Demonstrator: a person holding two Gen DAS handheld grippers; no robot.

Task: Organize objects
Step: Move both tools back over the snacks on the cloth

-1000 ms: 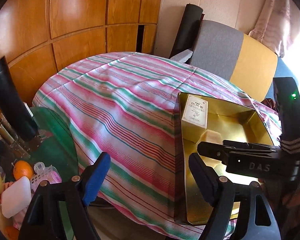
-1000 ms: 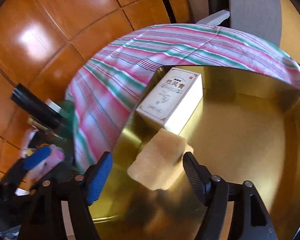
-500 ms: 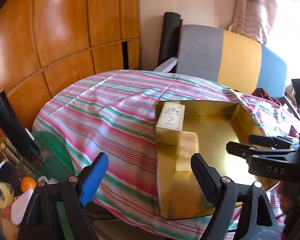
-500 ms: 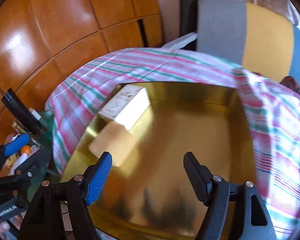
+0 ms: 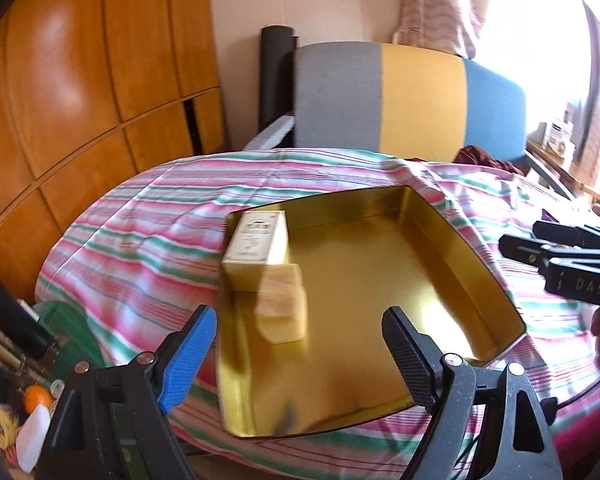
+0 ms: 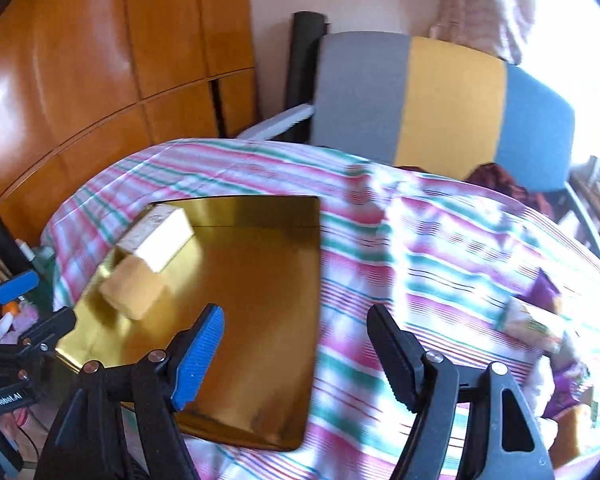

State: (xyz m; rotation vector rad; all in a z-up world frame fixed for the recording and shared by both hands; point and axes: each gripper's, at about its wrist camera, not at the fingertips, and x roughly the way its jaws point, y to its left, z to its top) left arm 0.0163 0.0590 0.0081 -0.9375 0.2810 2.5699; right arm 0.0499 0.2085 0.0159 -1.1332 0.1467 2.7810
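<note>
Left wrist view looks down on a gold tin tray lying on a striped cloth that covers what may be a desk or a bed. Inside the tray, against its left wall, sit a white printed carton and, just in front of it and touching or nearly so, a tan sponge-like block. The left gripper hovers above the tray's near end, jaws wide with nothing between them; they have just been opening a little further. The right gripper also stands wide and empty, above the tray's right wall and the cloth.

Judging by the right wrist view, the next things to collect are the snack packets heaped at the cloth's right side, well apart from the tray. To do that well, the right gripper should swing over them, pick one packet off the top of the heap rather than pinching several, and close on its body, not on a loose crinkled edge.

Most of the tray floor to the right of the carton is bare, so there is plenty of room to set things down. The tray's raised walls are the edge to clear on the way in. The cloth is rumpled near the packets and could snag. The two grippers are near each other, so only one should cross the tray at a time.
</note>
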